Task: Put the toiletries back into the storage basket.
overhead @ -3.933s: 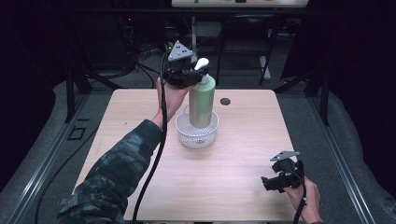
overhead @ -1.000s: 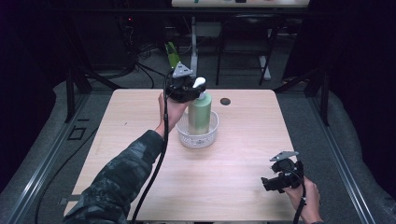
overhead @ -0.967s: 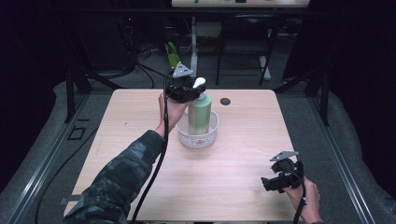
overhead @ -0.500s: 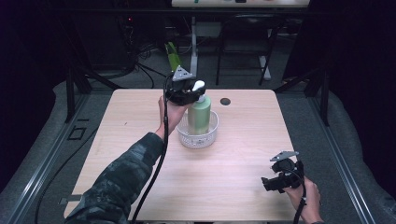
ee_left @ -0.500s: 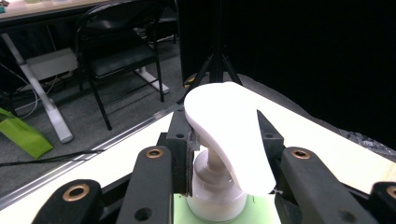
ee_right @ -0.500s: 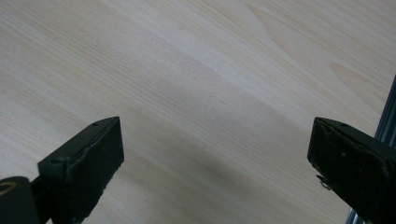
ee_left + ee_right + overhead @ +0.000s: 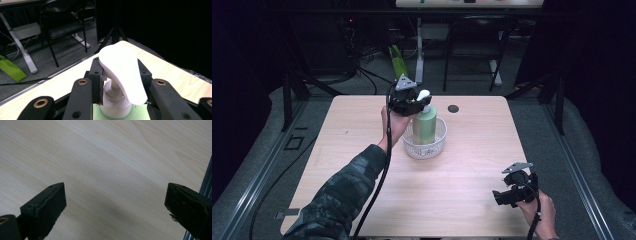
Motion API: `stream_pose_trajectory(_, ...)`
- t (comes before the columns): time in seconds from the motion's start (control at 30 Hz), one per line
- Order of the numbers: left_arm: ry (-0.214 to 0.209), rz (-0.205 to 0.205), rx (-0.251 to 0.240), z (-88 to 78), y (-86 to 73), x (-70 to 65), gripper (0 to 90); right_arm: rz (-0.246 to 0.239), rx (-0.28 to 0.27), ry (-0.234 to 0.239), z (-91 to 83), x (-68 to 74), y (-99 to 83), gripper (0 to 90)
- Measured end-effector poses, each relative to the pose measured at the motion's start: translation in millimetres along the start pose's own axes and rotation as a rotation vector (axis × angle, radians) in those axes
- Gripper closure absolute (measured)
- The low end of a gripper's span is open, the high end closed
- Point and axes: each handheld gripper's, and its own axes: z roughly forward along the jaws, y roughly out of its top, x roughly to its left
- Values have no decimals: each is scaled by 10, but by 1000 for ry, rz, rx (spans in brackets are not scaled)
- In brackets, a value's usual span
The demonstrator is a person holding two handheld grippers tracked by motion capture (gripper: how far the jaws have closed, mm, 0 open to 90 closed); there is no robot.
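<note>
One wooden table (image 7: 362, 150) carries one clear bowl (image 7: 424, 145) near its far middle, and one green pump bottle (image 7: 426, 125) stands upright in it, long axis vertical. The left gripper (image 7: 412, 102) is clenched on the neck beneath the bottle's white pump head (image 7: 122, 72). The right gripper (image 7: 512, 192), one of two, sits well apart near the table's near right corner, jaws spread wide over bare wood.

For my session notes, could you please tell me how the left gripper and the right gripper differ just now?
The left gripper is shut on the pump bottle standing in the clear bowl; the right gripper is open, holding nothing. The left is held at the table's far side, the right low near its front right corner. Both are hand-held.
</note>
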Motion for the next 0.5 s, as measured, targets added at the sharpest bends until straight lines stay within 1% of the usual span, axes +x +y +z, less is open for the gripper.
stream_pose_trajectory(0.13, -3, -1, -5, -32, -24, 10, 671, -2, 1, 1, -3, 5, 1, 31)
stream_pose_trajectory(0.27, 1, 3, 3, -91, -46, 6, 672, -2, -1, 0, -7, 4, 0, 31)
stream_pose_trajectory(0.43, -18, 8, 12, -121, -59, -17, 671, -10, -2, 2, -8, 15, 9, 31)
stream_pose_trajectory(0.5, -16, 13, 16, -123, -56, -29, 671, -9, -1, 0, -9, 17, 9, 30)
